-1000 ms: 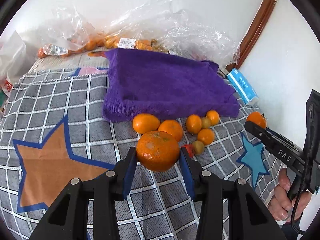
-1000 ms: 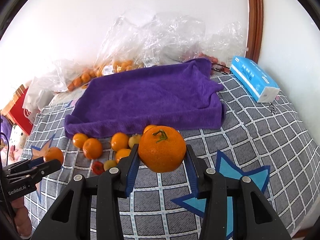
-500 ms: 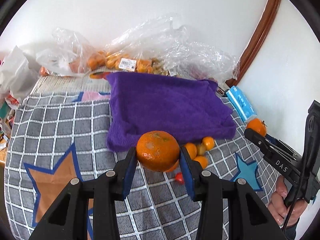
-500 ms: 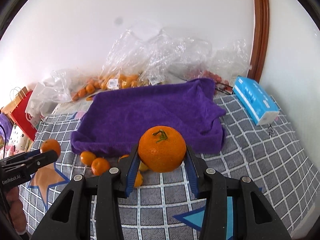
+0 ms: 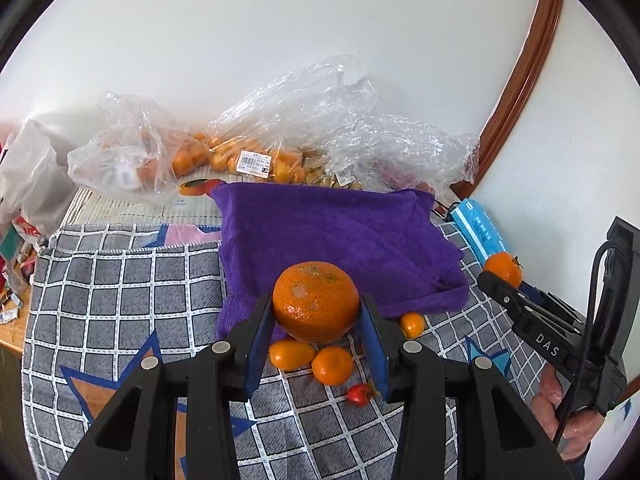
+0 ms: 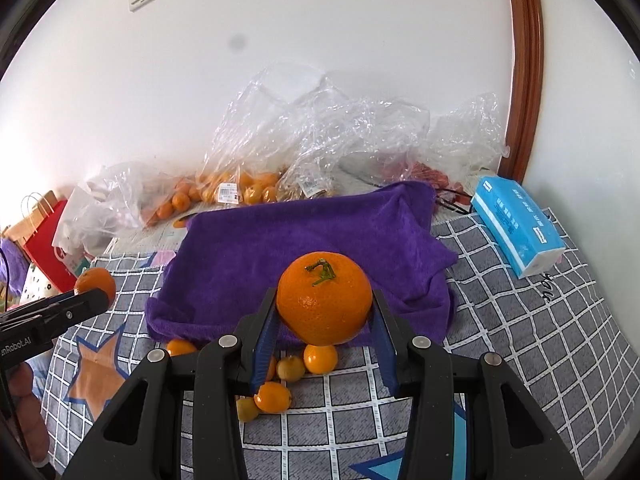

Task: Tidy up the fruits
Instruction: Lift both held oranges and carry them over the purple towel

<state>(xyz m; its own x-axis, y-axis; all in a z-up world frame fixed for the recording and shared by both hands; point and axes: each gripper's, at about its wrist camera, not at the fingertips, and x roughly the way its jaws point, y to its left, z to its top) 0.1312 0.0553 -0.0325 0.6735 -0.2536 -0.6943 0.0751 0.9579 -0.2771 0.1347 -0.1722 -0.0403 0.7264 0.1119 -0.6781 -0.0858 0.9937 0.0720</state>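
Orange fruit fills both claws: the left claw (image 5: 316, 320) is clenched on a mottled mandarin (image 5: 316, 302), and the right claw (image 6: 324, 320) grips a stemmed mandarin (image 6: 324, 298). Just beyond each claw lies the purple towel (image 6: 304, 248), bare of fruit. Beneath the claws, small loose fruits (image 5: 312, 358) sit on the checked cloth (image 5: 120, 292) covering the bench. By my reckoning nothing is sorted yet; both mandarins need placing, and the loose ones remain. Plastic bags (image 6: 320, 148) of fruit lie farther back.
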